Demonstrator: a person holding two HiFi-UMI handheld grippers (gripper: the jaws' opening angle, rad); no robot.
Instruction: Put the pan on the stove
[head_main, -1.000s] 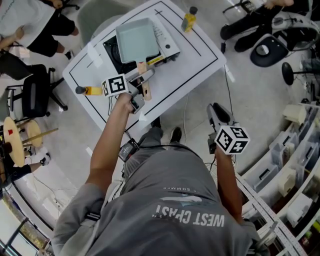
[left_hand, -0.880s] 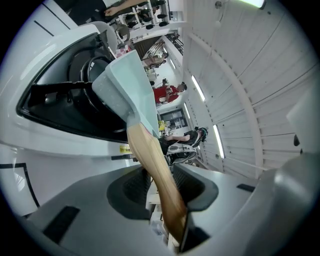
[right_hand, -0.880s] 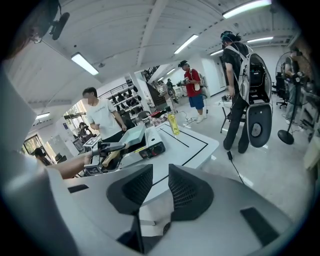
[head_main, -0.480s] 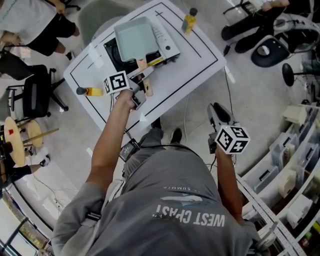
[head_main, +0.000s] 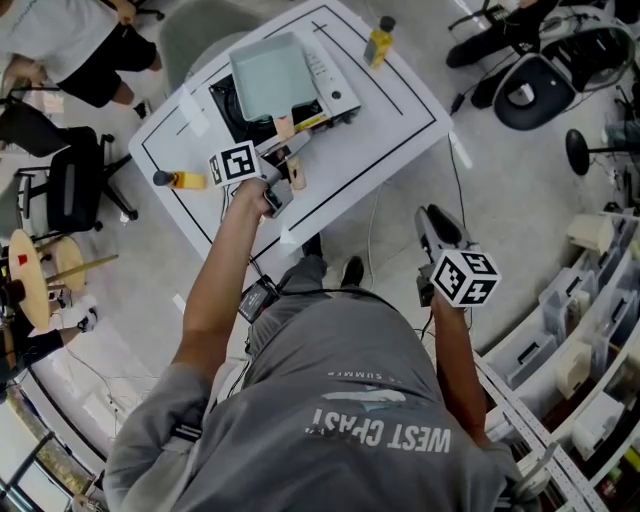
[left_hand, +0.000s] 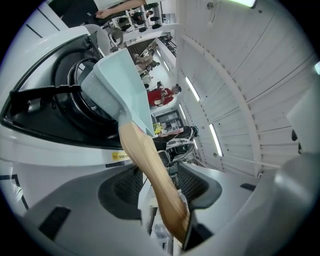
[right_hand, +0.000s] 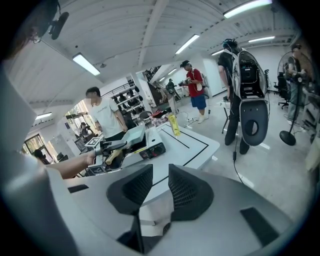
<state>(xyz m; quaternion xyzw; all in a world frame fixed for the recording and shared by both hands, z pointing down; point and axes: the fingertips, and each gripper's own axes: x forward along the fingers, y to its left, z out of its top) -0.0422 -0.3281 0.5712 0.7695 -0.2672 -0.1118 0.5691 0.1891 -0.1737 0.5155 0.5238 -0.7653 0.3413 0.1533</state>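
Observation:
A pale green square pan (head_main: 272, 80) rests on the black-and-white portable stove (head_main: 338, 95) on the white table (head_main: 390, 130). Its wooden handle (head_main: 288, 152) points toward me. My left gripper (head_main: 290, 150) sits around that handle. In the left gripper view the handle (left_hand: 150, 165) runs between the pads with gaps on both sides. The jaws have just been opening and stand open. My right gripper (head_main: 432, 215) hangs off the table's right side over the floor, open and empty. The right gripper view shows the gripper (right_hand: 155, 187) and, beyond it, the pan (right_hand: 131, 136).
A yellow bottle (head_main: 378, 38) stands at the table's far edge. A yellow-handled tool (head_main: 180, 181) lies at the left edge. An office chair (head_main: 70, 190) and seated people are on the left, a black fan base (head_main: 535, 90) at the upper right, and shelves (head_main: 580, 340) on the right.
The left gripper and the pan have hardly shifted on the stove. The right gripper has stayed where it was.

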